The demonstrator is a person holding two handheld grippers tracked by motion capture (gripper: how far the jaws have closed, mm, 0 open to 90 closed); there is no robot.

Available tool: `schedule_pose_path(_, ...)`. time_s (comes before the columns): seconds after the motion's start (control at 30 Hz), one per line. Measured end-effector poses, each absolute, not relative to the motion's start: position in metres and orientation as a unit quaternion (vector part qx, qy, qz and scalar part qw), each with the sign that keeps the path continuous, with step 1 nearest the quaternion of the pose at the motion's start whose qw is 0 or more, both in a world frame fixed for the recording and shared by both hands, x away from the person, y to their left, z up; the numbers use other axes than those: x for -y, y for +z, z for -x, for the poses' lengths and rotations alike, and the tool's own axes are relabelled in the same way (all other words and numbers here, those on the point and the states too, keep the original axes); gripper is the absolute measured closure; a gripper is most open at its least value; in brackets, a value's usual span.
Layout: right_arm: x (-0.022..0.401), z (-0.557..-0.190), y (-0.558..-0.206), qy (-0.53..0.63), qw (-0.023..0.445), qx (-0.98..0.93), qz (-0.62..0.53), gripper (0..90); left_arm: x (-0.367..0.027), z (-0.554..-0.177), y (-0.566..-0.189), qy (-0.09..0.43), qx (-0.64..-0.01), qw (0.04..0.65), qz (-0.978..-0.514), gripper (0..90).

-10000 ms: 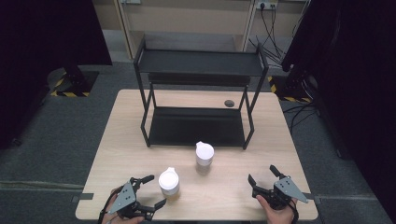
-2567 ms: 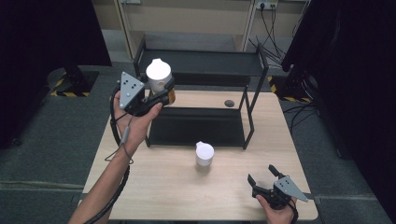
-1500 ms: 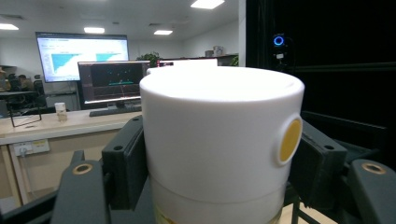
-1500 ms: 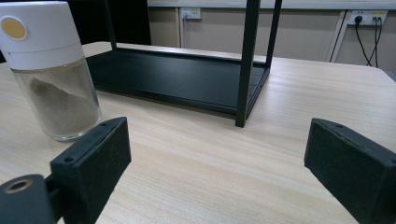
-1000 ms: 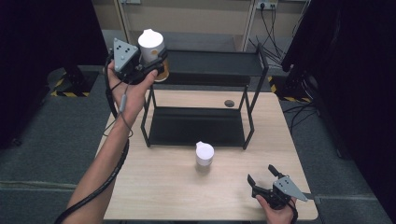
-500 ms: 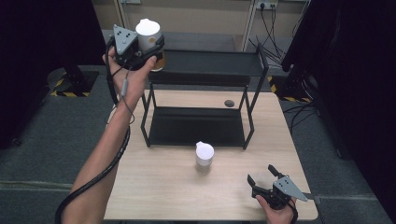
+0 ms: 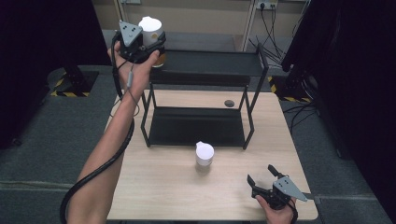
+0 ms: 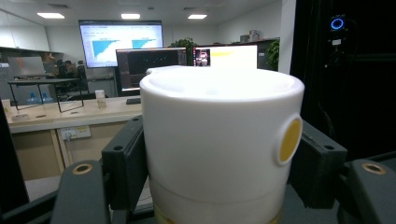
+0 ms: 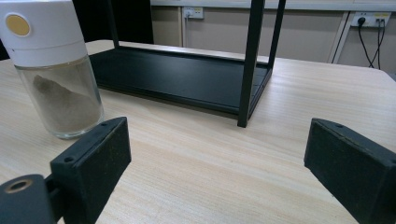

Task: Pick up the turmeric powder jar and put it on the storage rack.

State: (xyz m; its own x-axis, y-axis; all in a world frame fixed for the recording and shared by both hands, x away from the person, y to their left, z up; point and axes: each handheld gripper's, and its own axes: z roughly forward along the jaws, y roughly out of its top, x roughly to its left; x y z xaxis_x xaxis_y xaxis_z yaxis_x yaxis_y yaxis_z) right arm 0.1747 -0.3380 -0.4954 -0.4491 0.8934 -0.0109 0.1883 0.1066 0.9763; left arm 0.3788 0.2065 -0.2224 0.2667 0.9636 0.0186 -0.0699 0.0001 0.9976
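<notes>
We lift a jar to the rack's top shelf.

Our left gripper (image 7: pixel 148 43) pinches a white-capped jar (image 7: pixel 151 29) between its fingers, held at the left end of the rack (image 7: pixel 205 70), top shelf level. Our right gripper (image 7: pixel 262 179) rests on the worktop (image 7: pixel 159 186), fingers spread, empty, near a second jar (image 7: pixel 204 153). We judge the next move is lowering it onto the shelf, then letting go.

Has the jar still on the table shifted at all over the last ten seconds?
No. The jar on the table stands in the same spot in front of the black rack, near the lower shelf's front edge, as before.
</notes>
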Motion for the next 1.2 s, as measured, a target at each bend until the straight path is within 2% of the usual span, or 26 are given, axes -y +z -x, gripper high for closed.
schedule_pose_path(0.73, 0.337, -0.175, -0.495, 0.529, 0.333, -0.669, -0.403, 7.5, -0.200, -0.391, -0.224, 0.445, -0.416, 0.566, -0.556, 30.0)
schedule_pose_path(0.93, 0.338, -0.175, -0.495, 0.529, 0.332, -0.668, -0.403, 7.4, -0.197, -0.385, -0.219, 0.448, -0.420, 0.563, -0.553, 19.3)
schedule_pose_path(1.2, 0.337, -0.175, -0.495, 0.528, 0.333, -0.669, -0.403, 7.2, -0.201, -0.374, -0.224, 0.438, -0.424, 0.572, -0.549, 16.0)
